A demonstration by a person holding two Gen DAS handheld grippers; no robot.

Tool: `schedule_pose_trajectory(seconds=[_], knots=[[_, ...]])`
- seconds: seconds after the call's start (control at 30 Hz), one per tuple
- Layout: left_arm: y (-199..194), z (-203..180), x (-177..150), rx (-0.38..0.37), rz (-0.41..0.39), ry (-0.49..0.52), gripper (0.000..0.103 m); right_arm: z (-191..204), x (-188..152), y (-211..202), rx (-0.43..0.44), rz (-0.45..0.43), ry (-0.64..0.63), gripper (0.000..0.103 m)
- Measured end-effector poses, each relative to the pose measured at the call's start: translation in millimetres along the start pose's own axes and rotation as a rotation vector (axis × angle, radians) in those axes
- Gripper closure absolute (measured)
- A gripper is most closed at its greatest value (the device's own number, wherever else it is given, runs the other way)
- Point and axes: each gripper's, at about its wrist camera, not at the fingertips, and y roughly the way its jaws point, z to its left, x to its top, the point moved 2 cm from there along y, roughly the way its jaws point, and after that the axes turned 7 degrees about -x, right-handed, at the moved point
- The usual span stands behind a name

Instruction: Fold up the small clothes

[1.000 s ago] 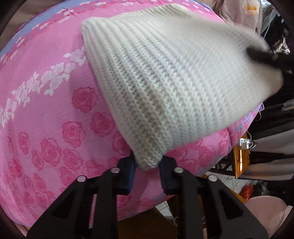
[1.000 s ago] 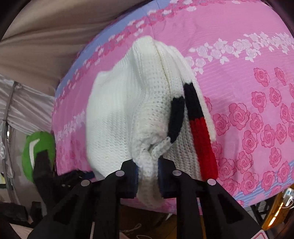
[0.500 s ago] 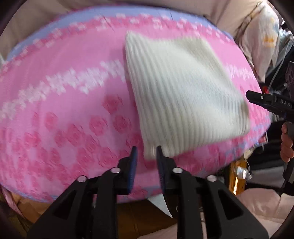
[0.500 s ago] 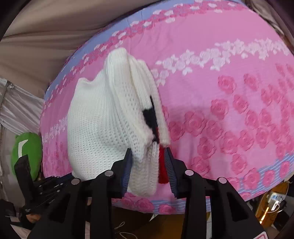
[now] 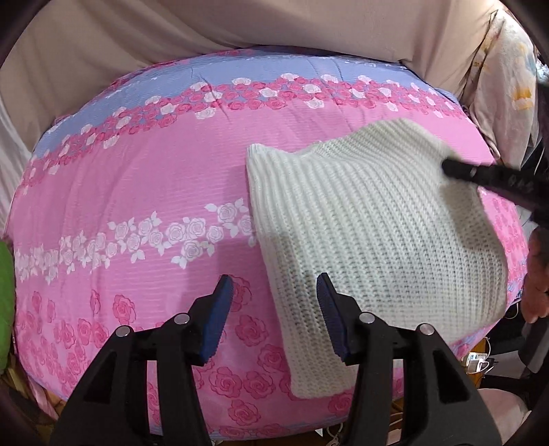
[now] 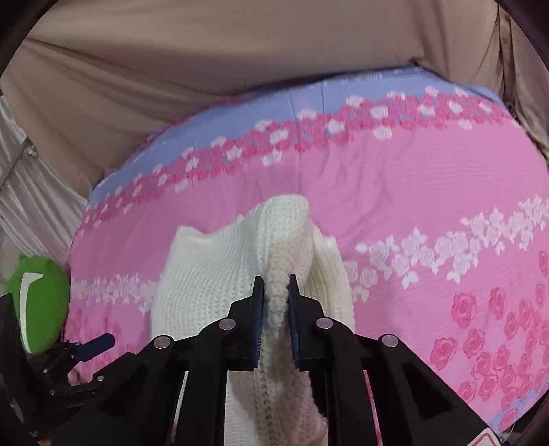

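Note:
A cream knitted garment (image 5: 377, 240) lies folded on the pink rose-print bedspread (image 5: 137, 192), at the right of the left wrist view. My left gripper (image 5: 274, 308) is open and empty, its right finger over the garment's near-left edge. My right gripper (image 6: 276, 302) is shut on a bunched edge of the knitted garment (image 6: 212, 274) and lifts it off the bedspread (image 6: 429, 192). The right gripper's finger also shows in the left wrist view (image 5: 480, 176), at the garment's far right corner.
Beige fabric (image 5: 240, 27) rises behind the bed. A green object (image 6: 37, 295) sits at the bed's left edge. The left gripper (image 6: 79, 353) shows low at left in the right wrist view. A patterned pillow (image 5: 514, 85) is at far right. The bed's near edge drops to the floor.
My left gripper has let go of the garment's corner, opened and pulled back. The garment now lies lower on the bed. My right gripper loosened on the knit, then closed on its bunched edge.

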Motion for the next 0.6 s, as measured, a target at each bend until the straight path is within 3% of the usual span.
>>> schedule_pose_trajectory(seconds=[0.07, 0.13, 0.17, 0.3, 0.37, 0.43, 0.5, 0.6], knots=[[3, 5, 2, 0.007, 0.011, -0.006, 0.054, -8, 0, 15, -0.027, 0.033, -0.003, 0.093], [5, 8, 5, 0.017, 0.020, -0.009, 0.054, -21, -11, 60, -0.116, 0.153, -0.027, 0.087], [6, 10, 5, 0.020, 0.025, -0.009, 0.054, -28, -17, 75, -0.107, 0.190, -0.007, 0.086], [11, 14, 6, 0.035, 0.044, -0.012, 0.054, -28, -9, 26, -0.060, 0.082, 0.084, 0.085], [13, 15, 6, 0.040, 0.055, -0.010, 0.054, -24, -8, -9, -0.063, 0.002, 0.057, 0.085], [15, 15, 5, 0.035, 0.060, -0.012, 0.054, -16, -15, -27, -0.045, -0.021, 0.012, 0.086], [18, 15, 4, 0.031, 0.067, -0.012, 0.054, -9, -31, -15, -0.064, 0.045, -0.055, 0.088], [20, 12, 1, 0.038, 0.082, -0.007, 0.054, -17, -68, 38, -0.157, 0.197, -0.080, 0.089]])
